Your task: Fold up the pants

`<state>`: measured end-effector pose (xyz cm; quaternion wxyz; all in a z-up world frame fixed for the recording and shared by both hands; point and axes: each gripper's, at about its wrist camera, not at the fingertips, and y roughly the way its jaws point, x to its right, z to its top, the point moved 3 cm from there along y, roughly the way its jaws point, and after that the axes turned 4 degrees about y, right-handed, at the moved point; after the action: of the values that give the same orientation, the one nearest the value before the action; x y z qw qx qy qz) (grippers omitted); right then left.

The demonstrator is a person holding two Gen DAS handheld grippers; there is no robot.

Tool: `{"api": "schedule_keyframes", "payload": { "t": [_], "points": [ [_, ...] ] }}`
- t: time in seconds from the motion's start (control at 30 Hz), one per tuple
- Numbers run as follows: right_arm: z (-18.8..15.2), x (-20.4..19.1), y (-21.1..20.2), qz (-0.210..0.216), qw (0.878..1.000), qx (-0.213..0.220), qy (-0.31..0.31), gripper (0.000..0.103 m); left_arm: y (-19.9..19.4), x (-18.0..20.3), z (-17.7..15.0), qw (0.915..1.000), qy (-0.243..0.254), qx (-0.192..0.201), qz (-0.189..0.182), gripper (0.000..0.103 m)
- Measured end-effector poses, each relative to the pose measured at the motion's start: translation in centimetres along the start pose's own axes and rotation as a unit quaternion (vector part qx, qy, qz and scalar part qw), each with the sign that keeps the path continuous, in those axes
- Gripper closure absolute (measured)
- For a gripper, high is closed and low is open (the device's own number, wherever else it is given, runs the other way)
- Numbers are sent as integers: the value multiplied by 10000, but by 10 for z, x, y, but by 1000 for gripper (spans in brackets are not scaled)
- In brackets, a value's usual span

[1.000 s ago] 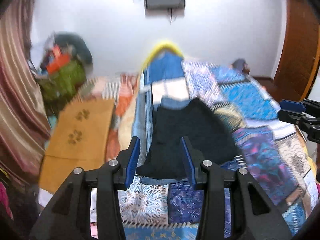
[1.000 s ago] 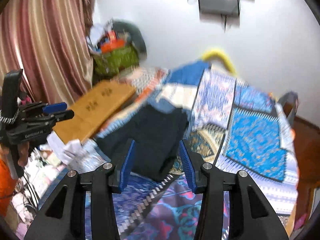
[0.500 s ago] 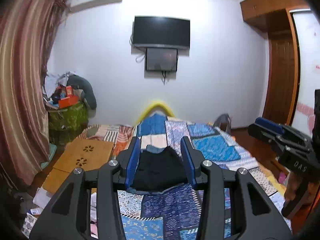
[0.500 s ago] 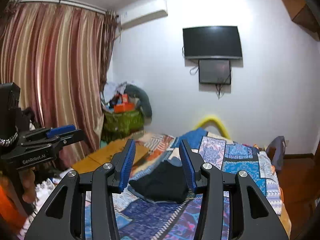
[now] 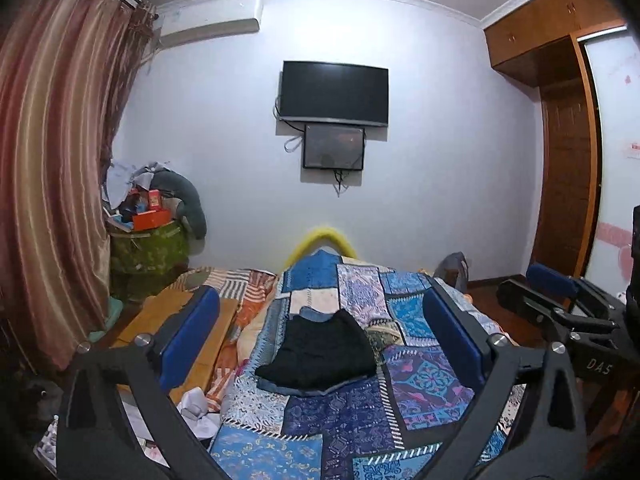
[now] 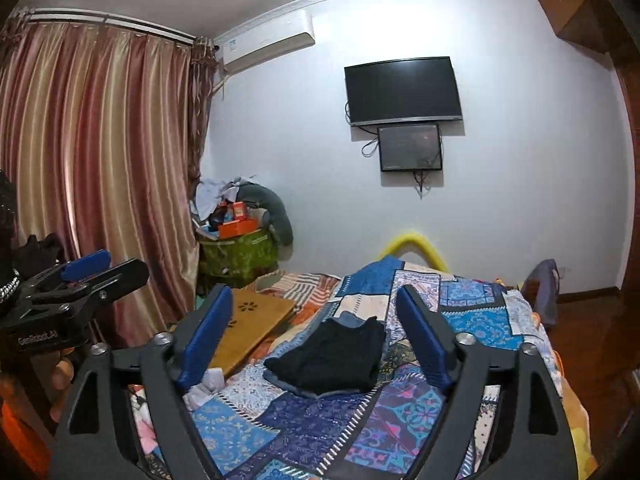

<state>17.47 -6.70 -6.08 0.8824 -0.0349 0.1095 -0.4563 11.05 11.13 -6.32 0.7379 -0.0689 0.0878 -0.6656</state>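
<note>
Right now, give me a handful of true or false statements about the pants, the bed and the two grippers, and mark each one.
1. The dark pants lie in a compact bundle on the patchwork bedspread. True.
2. The left gripper is clamped on the pants. False: its jaws are spread wide and it is held back from the bed, apart from the pants.
3. The right gripper holds nothing. True.
4. The wall television is showing a picture. False: its screen is dark.
5. A wooden lap desk sits left of the pants. True.
</note>
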Motion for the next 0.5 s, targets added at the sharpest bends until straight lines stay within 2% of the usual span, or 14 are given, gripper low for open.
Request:
{"api": "schedule_keyframes", "payload": {
  "t": [0.1,0.17,0.5],
  "points": [
    [0,-1,-4,-99,9999,88,-41,5,2,0,-4,10000,-41,-60,-14,0],
    [-3,-3,-9,-168,9997,154,-47,1,4,0,-5,10000,-22,-94,21,0],
    [-6,-5,-11,-167,9998,101,-81,1,10,5,-11,9998,66,-160,20,0]
  ]
}}
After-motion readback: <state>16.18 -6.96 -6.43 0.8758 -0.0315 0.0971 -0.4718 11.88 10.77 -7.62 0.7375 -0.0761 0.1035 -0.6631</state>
